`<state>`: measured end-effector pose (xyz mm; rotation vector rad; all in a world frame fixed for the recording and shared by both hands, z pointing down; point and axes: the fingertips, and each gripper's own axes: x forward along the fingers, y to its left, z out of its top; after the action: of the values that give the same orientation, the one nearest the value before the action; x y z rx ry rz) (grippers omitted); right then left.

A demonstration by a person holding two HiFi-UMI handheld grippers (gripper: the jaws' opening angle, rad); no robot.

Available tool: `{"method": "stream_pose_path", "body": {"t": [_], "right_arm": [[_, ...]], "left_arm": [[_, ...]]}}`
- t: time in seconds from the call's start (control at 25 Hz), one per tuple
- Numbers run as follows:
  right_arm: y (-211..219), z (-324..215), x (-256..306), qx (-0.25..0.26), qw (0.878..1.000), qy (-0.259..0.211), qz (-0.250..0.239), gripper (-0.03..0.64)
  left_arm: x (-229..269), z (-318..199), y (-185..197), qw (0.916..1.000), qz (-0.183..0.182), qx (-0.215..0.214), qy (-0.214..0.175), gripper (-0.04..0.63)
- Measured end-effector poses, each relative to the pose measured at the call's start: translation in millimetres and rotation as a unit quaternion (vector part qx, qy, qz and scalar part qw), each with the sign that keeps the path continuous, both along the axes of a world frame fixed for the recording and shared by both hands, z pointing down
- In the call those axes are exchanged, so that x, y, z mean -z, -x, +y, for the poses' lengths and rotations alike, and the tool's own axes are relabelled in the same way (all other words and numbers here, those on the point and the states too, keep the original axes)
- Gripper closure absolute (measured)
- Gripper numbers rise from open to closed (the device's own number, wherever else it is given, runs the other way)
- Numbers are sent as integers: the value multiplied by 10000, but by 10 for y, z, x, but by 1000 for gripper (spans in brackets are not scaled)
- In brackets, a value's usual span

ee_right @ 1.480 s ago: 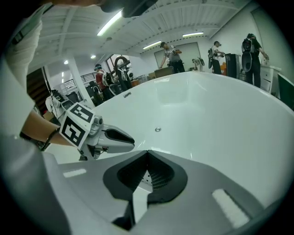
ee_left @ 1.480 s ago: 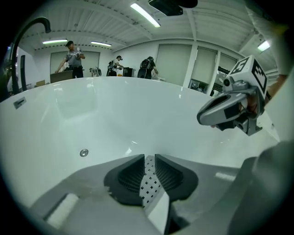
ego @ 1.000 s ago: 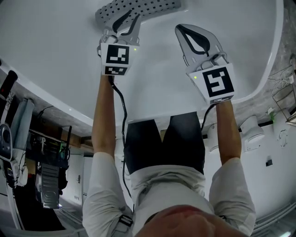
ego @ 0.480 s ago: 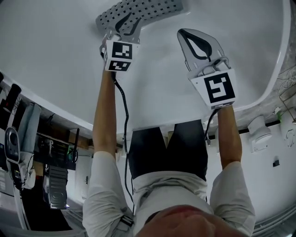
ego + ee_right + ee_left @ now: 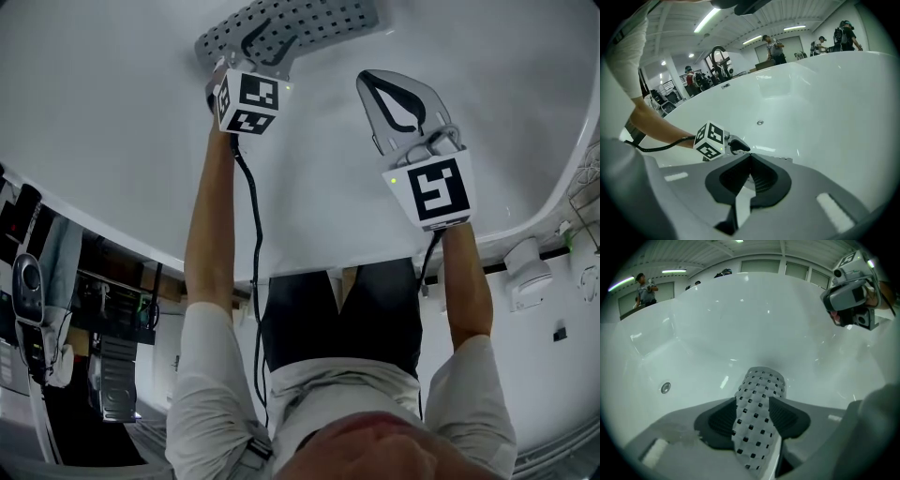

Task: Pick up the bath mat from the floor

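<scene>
The grey bath mat, full of small holes, lies on the floor of a white bathtub at the top of the head view. My left gripper reaches onto its near edge. In the left gripper view a strip of the mat runs up between the two dark pads, and the jaws are opening around it. My right gripper hovers over bare tub floor to the right of the mat, shut, its tips meeting on nothing.
The tub's walls curve up on all sides, with a round fitting low on one wall. The person leans over the rim. Cables and white fixtures sit outside the tub at the right. Other people stand far off in the room.
The left gripper has pushed farther out over the mat's edge and its jaws have spread. The right gripper has stayed near the same spot, still shut.
</scene>
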<state>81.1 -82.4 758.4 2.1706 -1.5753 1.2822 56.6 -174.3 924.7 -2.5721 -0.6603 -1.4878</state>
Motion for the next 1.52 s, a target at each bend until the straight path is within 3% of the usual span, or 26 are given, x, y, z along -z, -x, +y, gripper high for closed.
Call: {"method": "stream_pose_path", "body": {"t": [0.52, 0.72, 0.88, 1.04, 1.2, 1.44, 1.52], "right_arm": [[42, 118, -205, 107, 9998, 94, -167, 615], [72, 81, -249, 150, 9995, 121, -251, 615], [82, 86, -272, 120, 9994, 101, -304, 615], [87, 97, -295, 77, 9993, 89, -358, 615], [113, 123, -315, 125, 9992, 105, -361, 615], [134, 134, -326, 187, 9991, 115, -371, 615], [128, 132, -319, 191, 9991, 113, -371, 615]], "left_arm": [[-497, 177, -15, 9979, -294, -578, -7, 193], [-714, 151, 7, 9942, -461, -960, -157, 55], [-852, 214, 82, 9884, -638, -1361, -229, -18], [-971, 183, 109, 9858, -705, -1473, -398, -18], [-1029, 206, 142, 9861, -771, -1442, -302, -18], [-1144, 181, 143, 9849, -669, -1479, -600, -18], [-1172, 185, 158, 9849, -672, -1477, -606, 16]]}}
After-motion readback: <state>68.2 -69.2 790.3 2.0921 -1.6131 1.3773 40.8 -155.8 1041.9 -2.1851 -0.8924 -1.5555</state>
